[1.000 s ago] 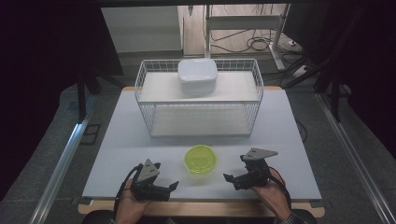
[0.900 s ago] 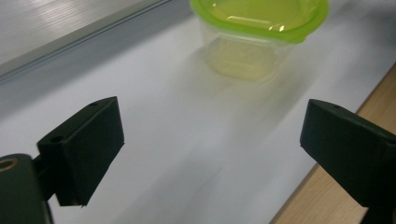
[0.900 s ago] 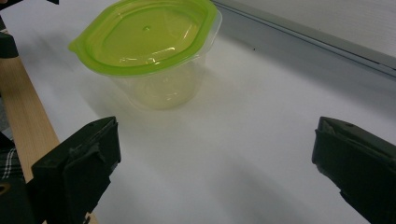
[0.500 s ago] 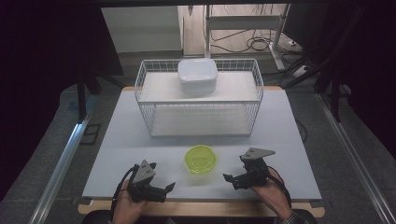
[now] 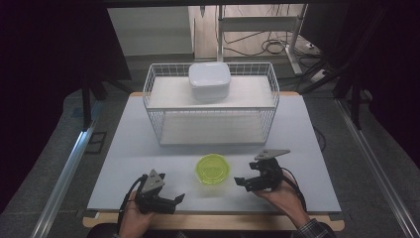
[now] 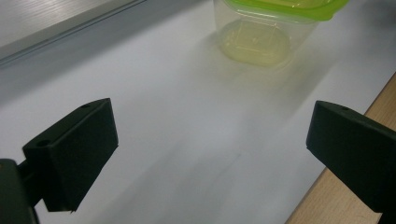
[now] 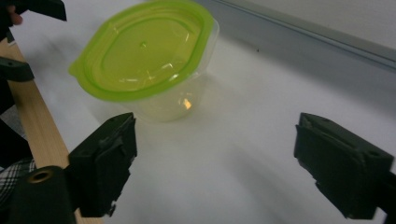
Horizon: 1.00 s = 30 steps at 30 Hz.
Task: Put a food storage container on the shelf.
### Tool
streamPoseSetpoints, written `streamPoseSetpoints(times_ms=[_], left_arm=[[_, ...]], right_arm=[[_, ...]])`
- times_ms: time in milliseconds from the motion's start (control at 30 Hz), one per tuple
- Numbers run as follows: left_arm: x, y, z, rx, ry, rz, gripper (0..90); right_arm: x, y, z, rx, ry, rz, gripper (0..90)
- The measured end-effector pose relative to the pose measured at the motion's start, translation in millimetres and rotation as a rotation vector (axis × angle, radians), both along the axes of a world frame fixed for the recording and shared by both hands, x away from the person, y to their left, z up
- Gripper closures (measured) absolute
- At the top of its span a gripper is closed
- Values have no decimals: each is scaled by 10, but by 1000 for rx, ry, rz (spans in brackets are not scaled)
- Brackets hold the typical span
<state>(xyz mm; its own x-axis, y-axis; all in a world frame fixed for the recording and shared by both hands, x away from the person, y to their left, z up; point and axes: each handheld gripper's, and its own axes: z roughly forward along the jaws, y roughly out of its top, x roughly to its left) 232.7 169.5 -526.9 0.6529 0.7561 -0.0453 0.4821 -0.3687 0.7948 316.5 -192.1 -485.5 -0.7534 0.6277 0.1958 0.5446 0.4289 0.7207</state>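
- The tub (image 5: 214,170), a clear plastic box with a lime-green lid (image 7: 142,49), stands upright near the front edge of the white tabletop (image 5: 124,144), between the two pairs of tongs.
- Left tongs (image 5: 179,198): held low at the front left of the tabletop, just by its wooden edge, jaws wide apart and gripping nothing. They point toward the tub, which is near but not touched.
- In the left gripper view the tub (image 6: 268,30) sits beyond the gap between the jaws, toward the top of the view, with bare tabletop (image 6: 187,140) between.
- Right tongs (image 5: 239,181): held to the right of the tub, also close to the front edge, jaws spread wide and empty. Their tips sit just beside the tub with a clear gap left.
- In the right gripper view the tub (image 7: 173,100) lies ahead and to the left jaw's side, apart from both jaws; the lid is seated on it.
- The same view shows the left tongs (image 7: 28,32) farther off, at the upper left beside the wooden edge (image 7: 37,130).
- A white wire basket (image 5: 211,105) stands at the back of the tabletop, well apart from the tub.
- A white lidded box (image 5: 209,80) rests on the basket's upper shelf, near the middle.
- The person's hands (image 5: 283,196) hold the tongs from the bottom of the high view.
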Motion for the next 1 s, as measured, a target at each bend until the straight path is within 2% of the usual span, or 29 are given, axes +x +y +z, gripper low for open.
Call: streamPoseSetpoints(times_ms=[133, 167, 200, 333, 433, 500, 700, 767, 800, 1000], left_arm=[[-2, -15, -6, 9, 1, -5, 17], [-2, -18, -7, 12, 0, -6, 17], [-2, -18, -7, 12, 0, -6, 17], [0, -22, -11, 13, 0, -4, 18], [0, -27, -12, 15, 1, -7, 18], [1, -34, -17, 17, 2, -8, 18], [-1, -44, -22, 30, 2, -15, 18], [-3, -45, -22, 32, 2, -15, 18], [-3, -45, -22, 32, 2, -15, 19], [-4, -61, -30, 42, 4, -23, 19]], right_arm=[[37, 16, 28, 0, -8, 3, 227], [62, 14, 52, 20, -6, -4, 248], [62, 14, 52, 20, -6, -4, 248], [177, 25, 119, 67, 27, -2, 290], [218, 49, 135, 77, 36, -1, 309], [302, 108, 150, 93, 61, 14, 327], [419, 212, 144, 122, 105, 37, 379], [480, 256, 113, 142, 151, 44, 414], [480, 256, 113, 142, 151, 44, 414], [612, 298, 2, 163, 242, 29, 512]])
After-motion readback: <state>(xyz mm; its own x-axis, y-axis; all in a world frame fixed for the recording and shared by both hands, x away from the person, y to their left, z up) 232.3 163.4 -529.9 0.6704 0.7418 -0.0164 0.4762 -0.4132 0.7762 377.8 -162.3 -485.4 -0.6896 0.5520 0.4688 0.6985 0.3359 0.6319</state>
